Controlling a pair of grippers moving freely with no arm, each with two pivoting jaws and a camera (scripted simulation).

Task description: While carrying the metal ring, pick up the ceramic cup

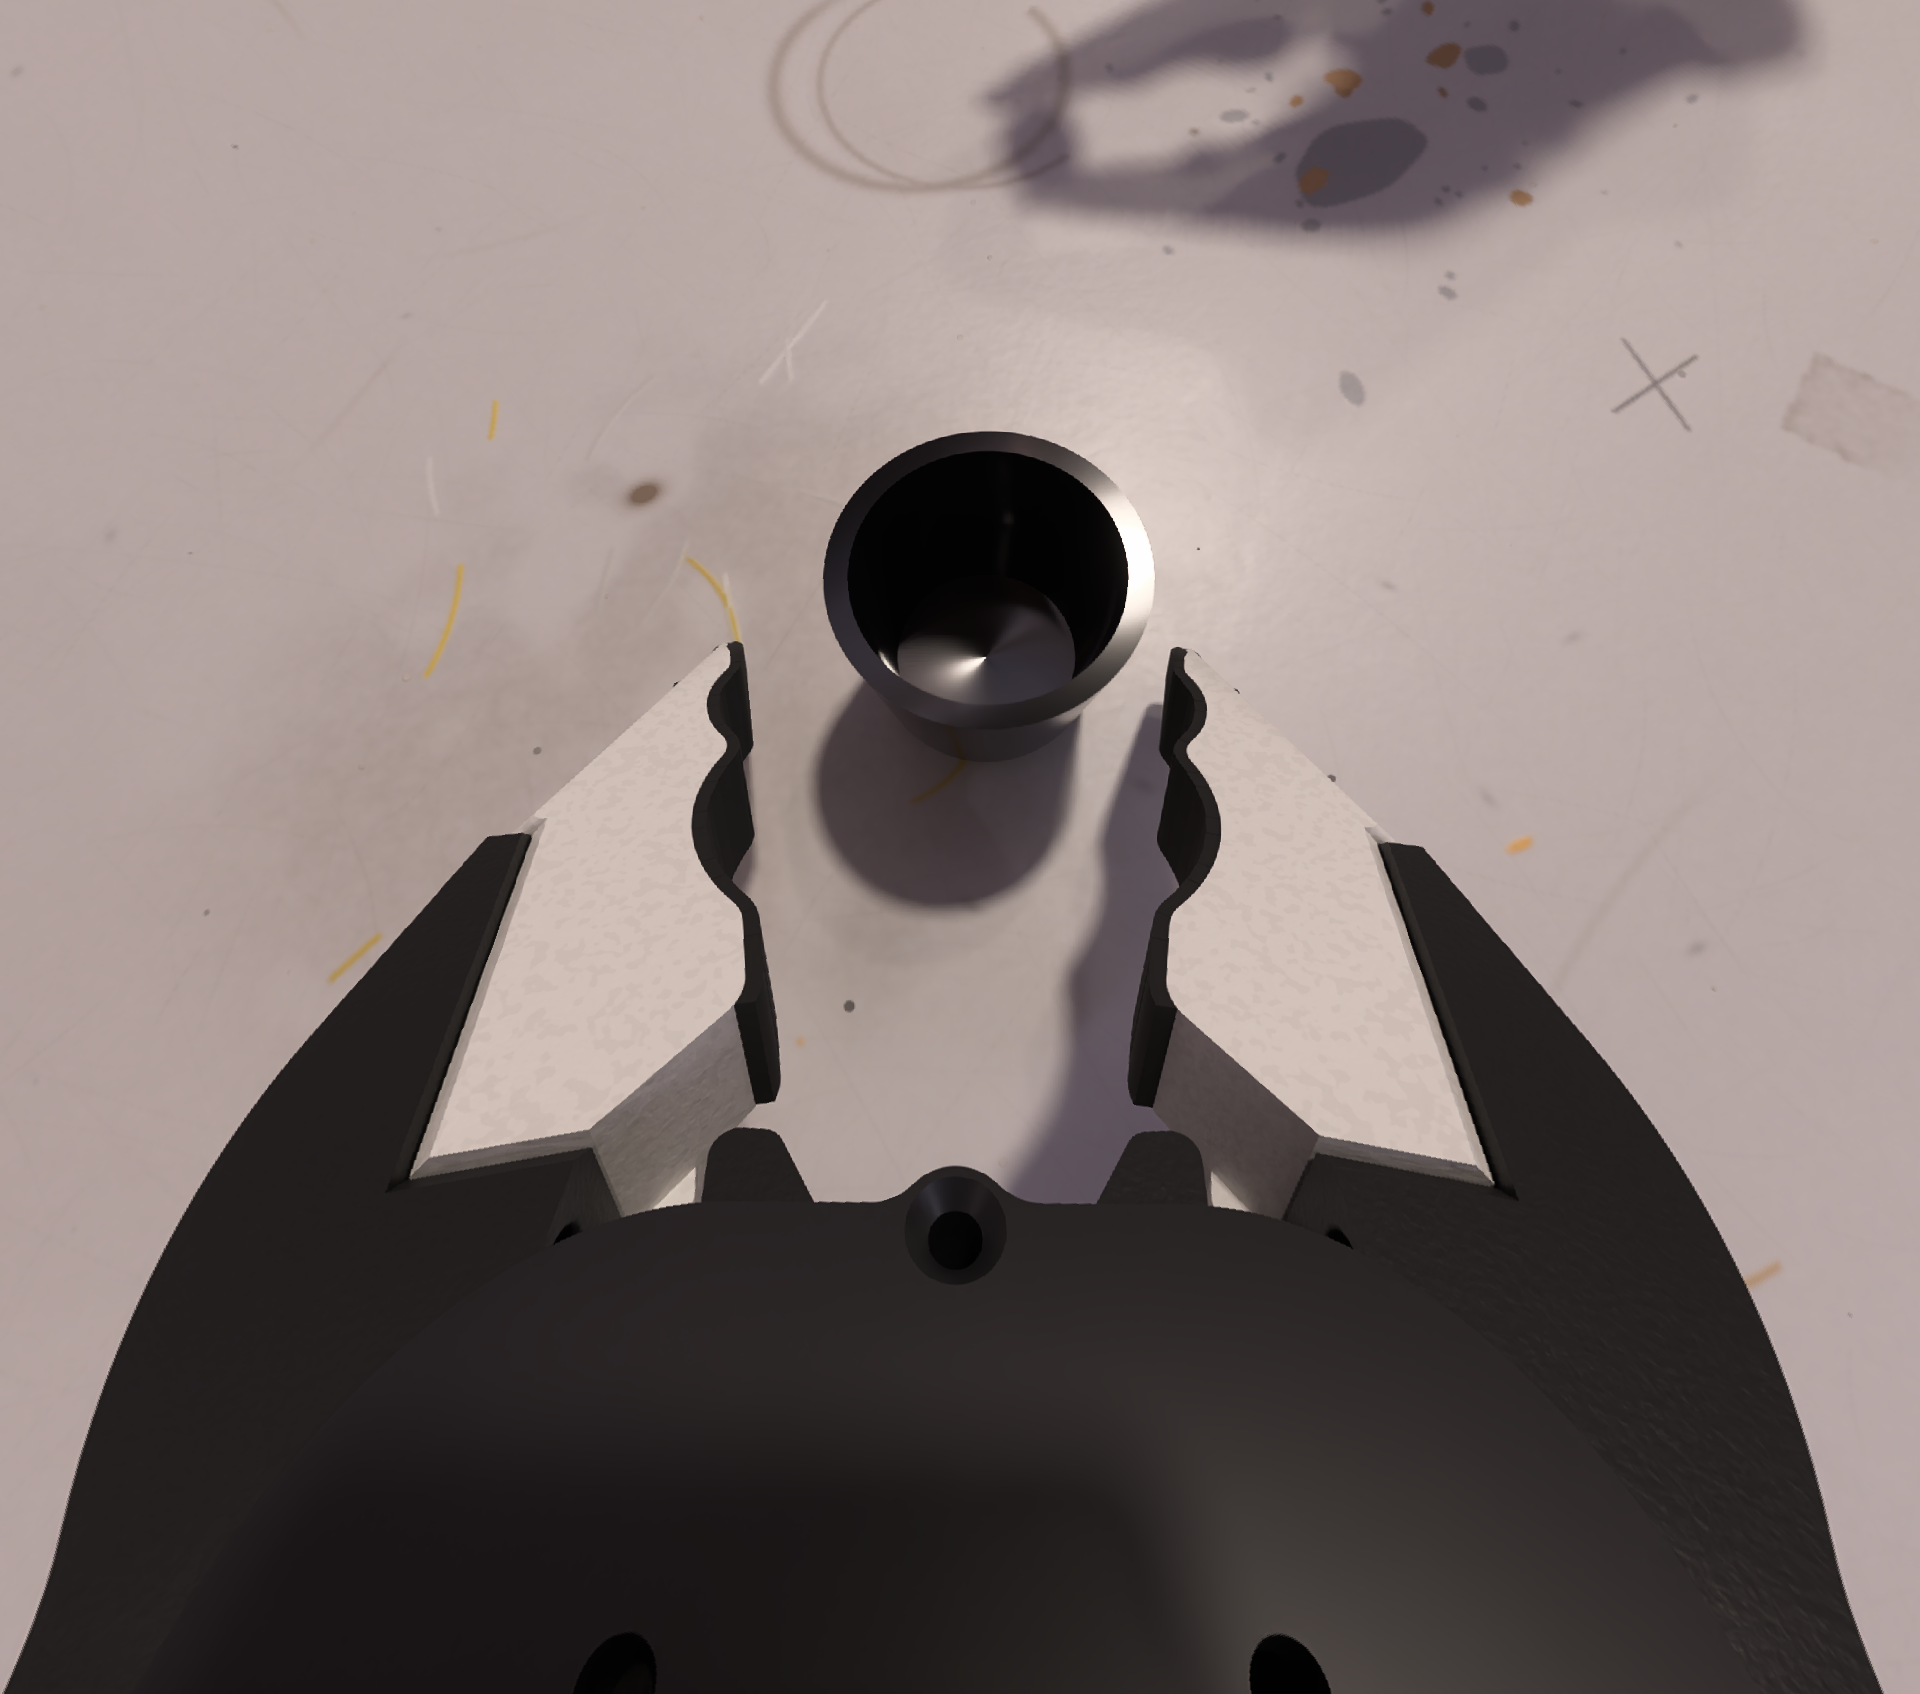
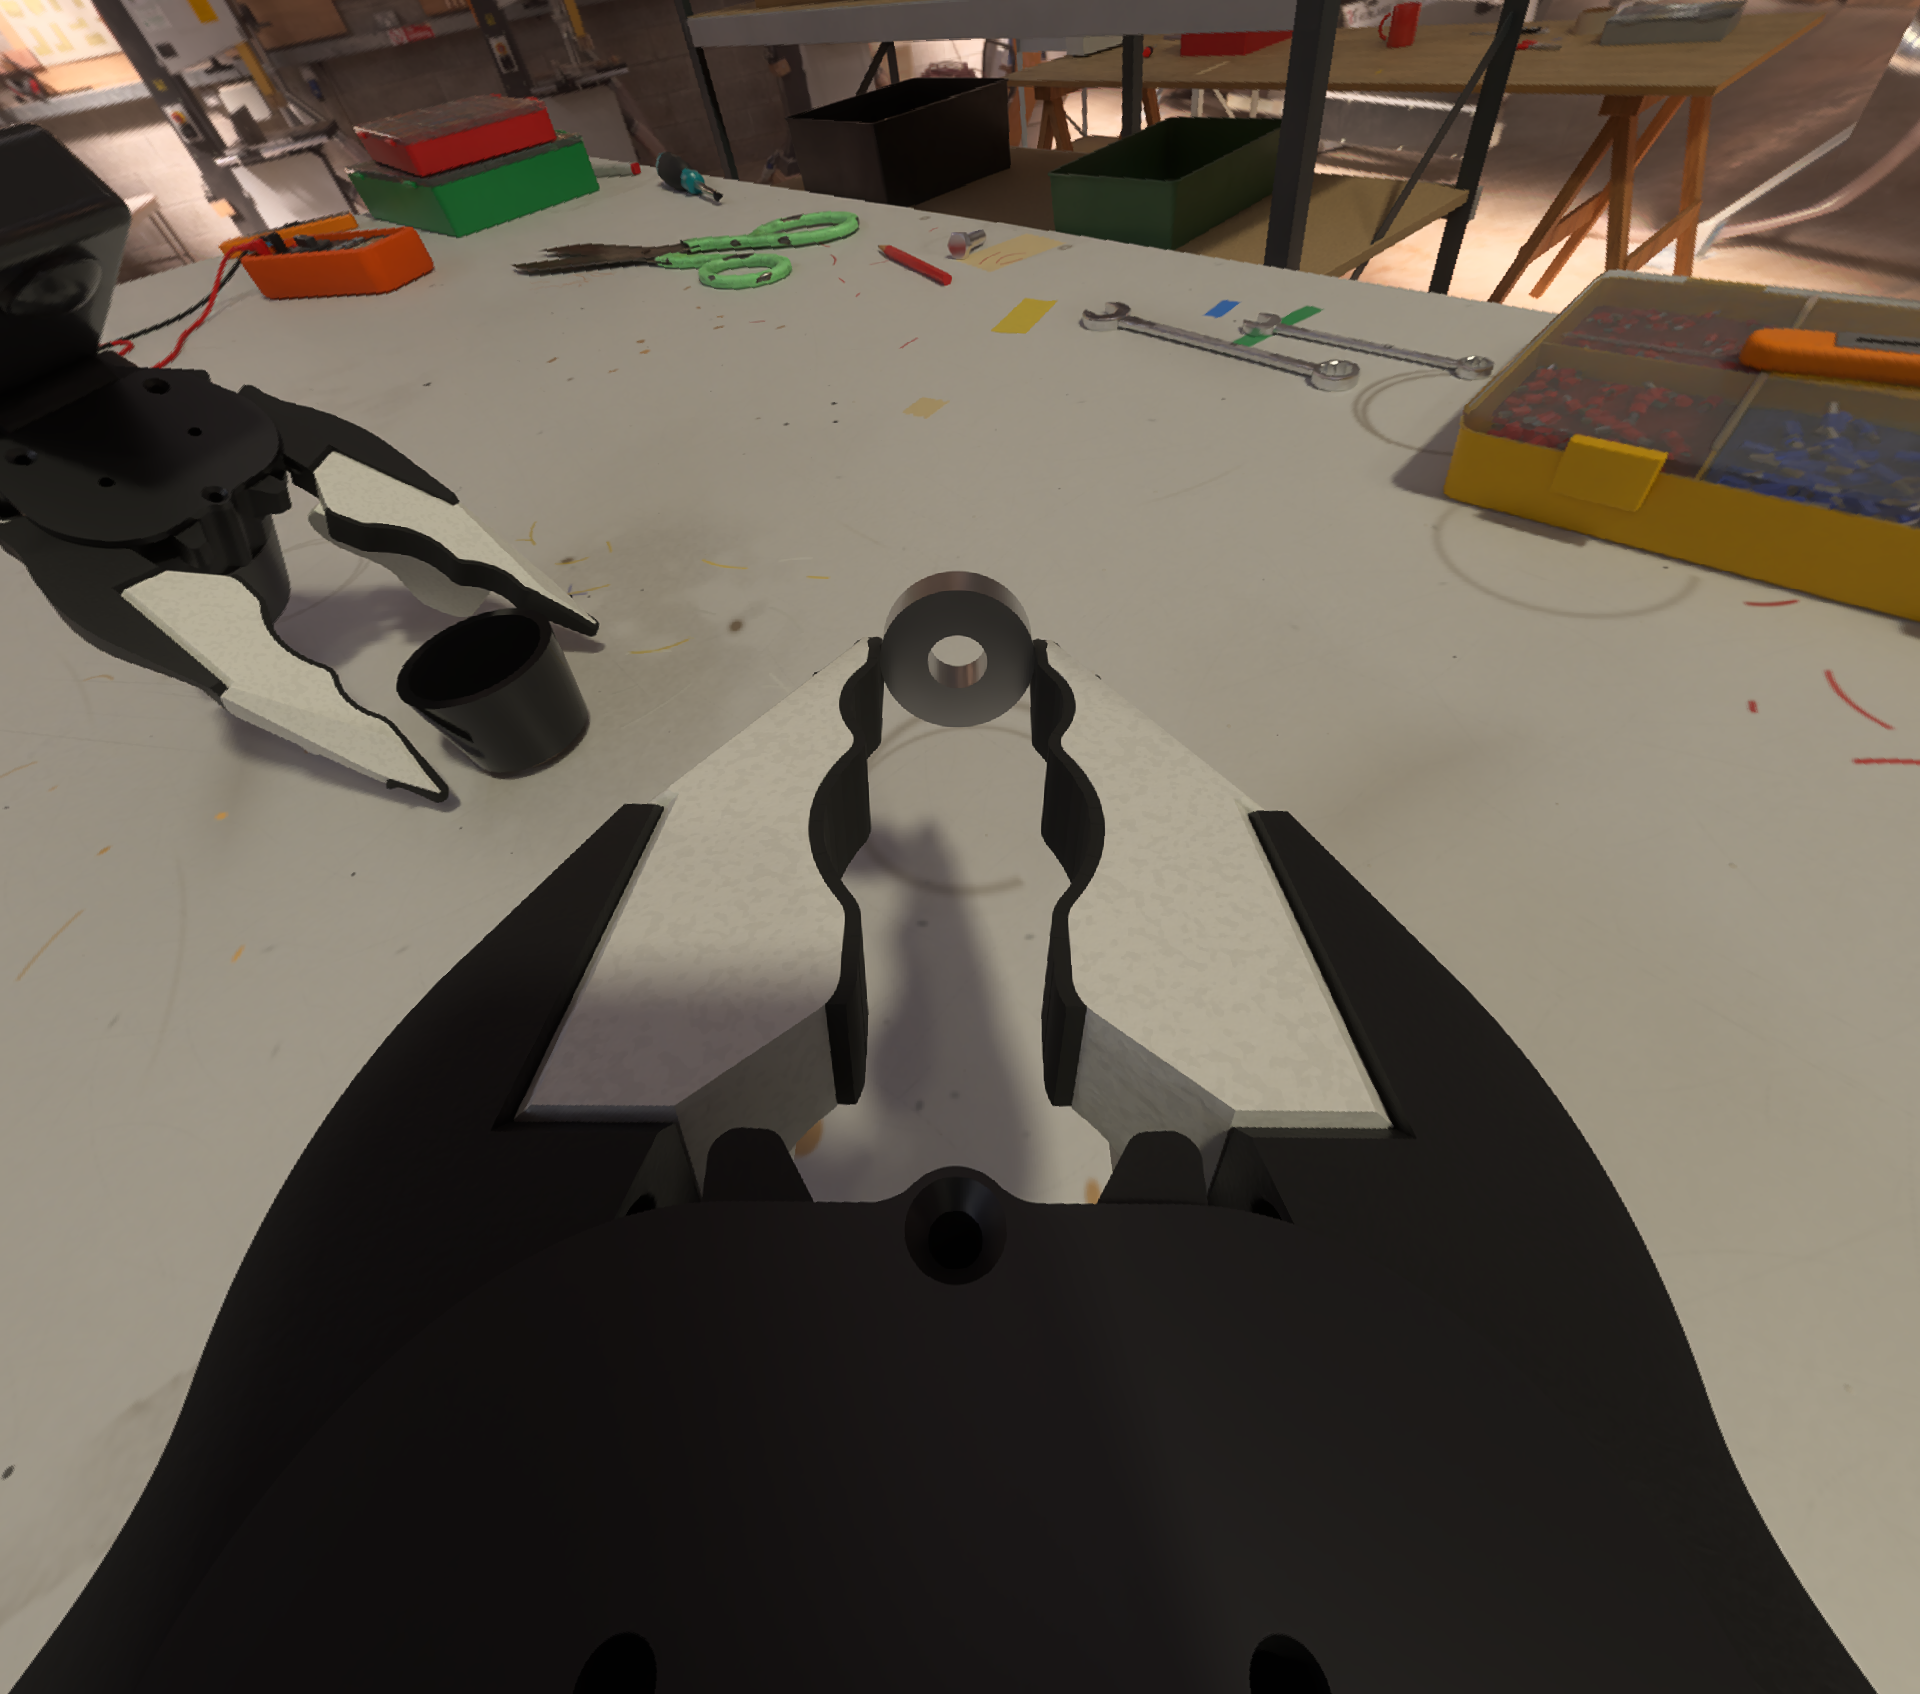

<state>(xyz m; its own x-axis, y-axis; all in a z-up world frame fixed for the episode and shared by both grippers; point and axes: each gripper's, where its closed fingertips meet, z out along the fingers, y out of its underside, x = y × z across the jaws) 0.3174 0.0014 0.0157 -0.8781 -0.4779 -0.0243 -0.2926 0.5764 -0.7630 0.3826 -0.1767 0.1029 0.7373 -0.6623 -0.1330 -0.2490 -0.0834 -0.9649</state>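
The ceramic cup point(image 1: 987, 595) is black and glossy and stands upright on the white table point(image 1: 416, 190), just ahead of my left gripper point(image 1: 951, 657). That gripper is open, its fingertips on either side of the cup's near wall and apart from it. In the right wrist view the cup point(image 2: 499, 694) sits between the left gripper's spread fingers point(image 2: 312, 709). My right gripper point(image 2: 956, 652) is shut on the grey metal ring point(image 2: 956, 652) and holds it upright at the fingertips, above the table.
On the table point(image 2: 1247, 709) lie green-handled scissors point(image 2: 727, 254), two wrenches point(image 2: 1226, 343), a red pencil point(image 2: 914, 264), an orange tray point(image 2: 332, 260), green and red boxes point(image 2: 468, 174) and a yellow parts case point(image 2: 1704, 439) at the right. Shelving point(image 2: 1143, 3) stands behind.
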